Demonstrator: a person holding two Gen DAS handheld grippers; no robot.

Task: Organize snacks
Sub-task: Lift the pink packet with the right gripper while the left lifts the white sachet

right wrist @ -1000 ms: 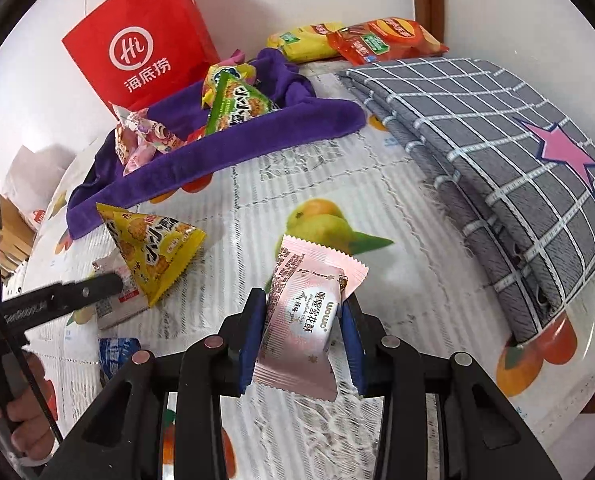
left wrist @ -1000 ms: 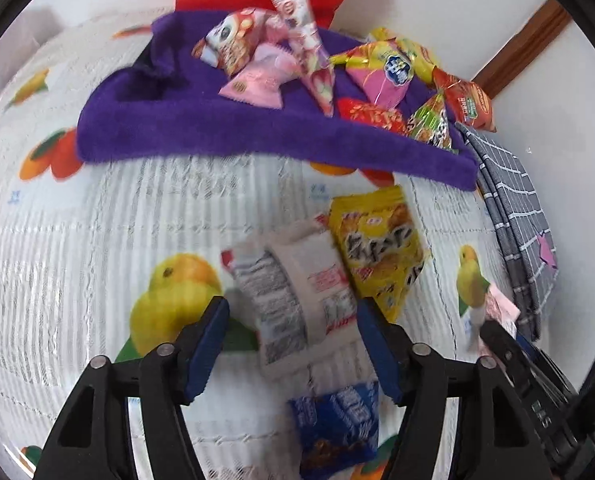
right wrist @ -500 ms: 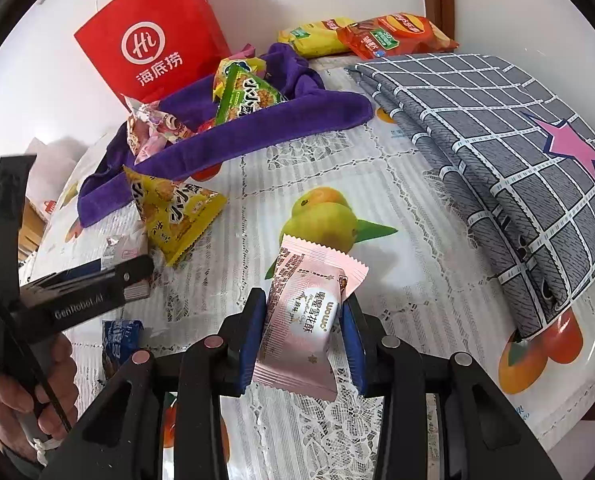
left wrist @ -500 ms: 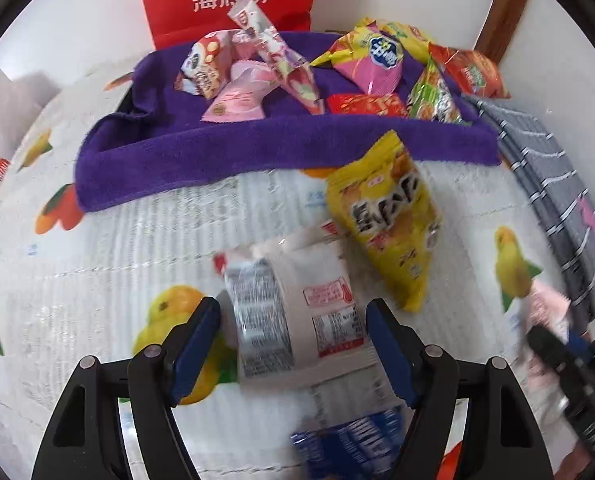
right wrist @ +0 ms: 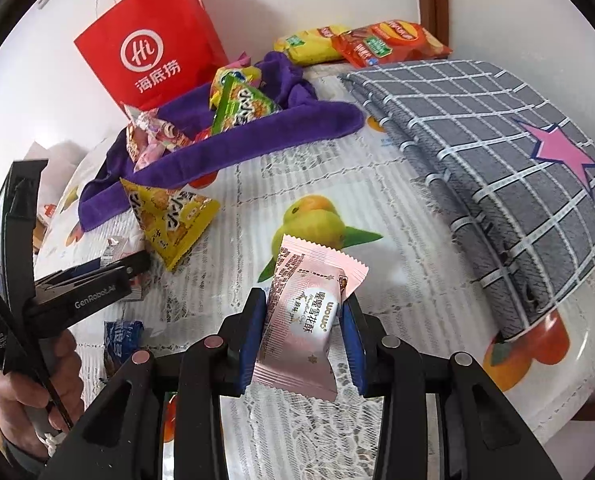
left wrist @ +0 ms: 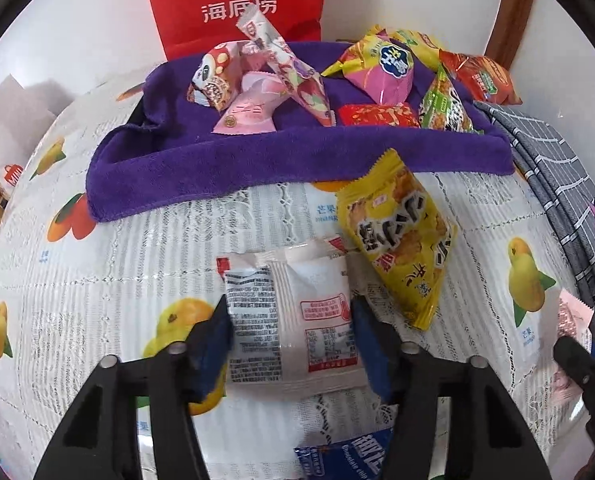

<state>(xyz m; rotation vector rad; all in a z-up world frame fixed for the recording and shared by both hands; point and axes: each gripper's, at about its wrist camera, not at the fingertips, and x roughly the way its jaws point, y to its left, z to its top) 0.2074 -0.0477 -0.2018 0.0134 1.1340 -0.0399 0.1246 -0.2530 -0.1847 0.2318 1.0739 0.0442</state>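
Fruit-patterned lace cloth covers the surface (left wrist: pixel 97 264). Near its middle, the left tool's (left wrist: pixel 291 344) jaws have just been closed against a flat white plastic snack packet (left wrist: pixel 293 316), seemingly ready for lifting. A pink foil snack pouch (right wrist: pixel 305 316) is held clamped in the right tool (right wrist: pixel 303 336).

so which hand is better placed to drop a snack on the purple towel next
Right, probably. The right gripper already clamps the pink packet. The left gripper has just been closing around the white packet, which lies on the table; grip unclear.
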